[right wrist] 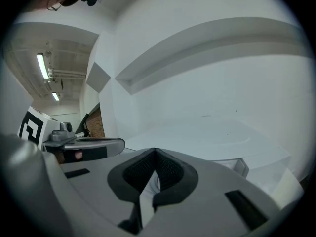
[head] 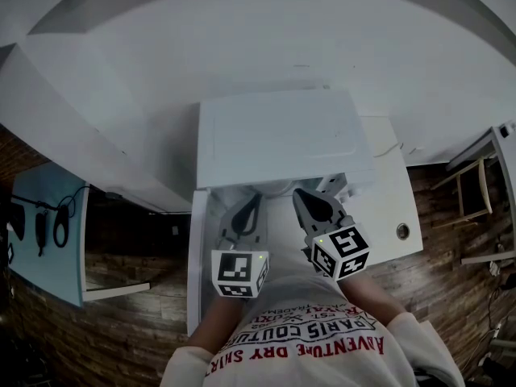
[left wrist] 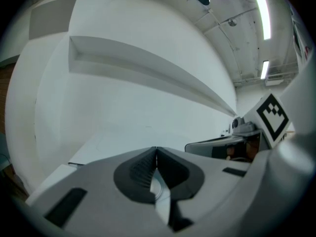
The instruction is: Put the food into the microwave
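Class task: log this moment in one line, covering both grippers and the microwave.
left gripper: shut, empty | right gripper: shut, empty | microwave: ahead of both

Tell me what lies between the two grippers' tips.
Only bare white table between the left gripper and right gripper, per the head view.

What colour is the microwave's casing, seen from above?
White and plain. The microwave shows best in the head view, standing on an equally white table.

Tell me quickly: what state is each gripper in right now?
Left gripper: closed, holding nothing.
Right gripper: closed, holding nothing.
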Available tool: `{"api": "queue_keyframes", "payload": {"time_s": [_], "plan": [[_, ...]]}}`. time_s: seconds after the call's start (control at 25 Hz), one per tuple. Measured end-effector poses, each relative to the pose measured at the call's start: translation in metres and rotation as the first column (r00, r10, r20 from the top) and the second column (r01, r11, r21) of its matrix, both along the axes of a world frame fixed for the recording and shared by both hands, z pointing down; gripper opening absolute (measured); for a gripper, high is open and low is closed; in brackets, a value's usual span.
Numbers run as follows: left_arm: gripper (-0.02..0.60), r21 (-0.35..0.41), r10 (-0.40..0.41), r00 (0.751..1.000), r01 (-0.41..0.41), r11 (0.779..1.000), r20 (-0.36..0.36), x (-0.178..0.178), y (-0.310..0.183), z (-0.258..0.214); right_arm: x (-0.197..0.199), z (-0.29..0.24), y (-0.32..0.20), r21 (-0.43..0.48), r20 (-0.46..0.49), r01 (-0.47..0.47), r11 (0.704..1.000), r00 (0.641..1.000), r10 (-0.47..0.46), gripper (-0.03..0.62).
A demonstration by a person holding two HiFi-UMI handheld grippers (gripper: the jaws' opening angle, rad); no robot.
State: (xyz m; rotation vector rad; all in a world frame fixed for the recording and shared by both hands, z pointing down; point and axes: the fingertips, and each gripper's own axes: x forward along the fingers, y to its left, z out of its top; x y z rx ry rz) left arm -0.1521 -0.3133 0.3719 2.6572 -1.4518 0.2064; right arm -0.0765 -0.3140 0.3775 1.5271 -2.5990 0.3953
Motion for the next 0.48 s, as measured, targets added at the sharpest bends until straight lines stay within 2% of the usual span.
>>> {"api": "queue_keyframes", "payload": {"time_s": [0.48], "plan": [[0.006,-0.006,0.01,1.0,-0.01,1.0,-0.002,0.007,0.001,0.002,0.013,0.001,-0.001,-0.002,-0.009,-0.026,1.0,1.0,0.026,0.011]]}}
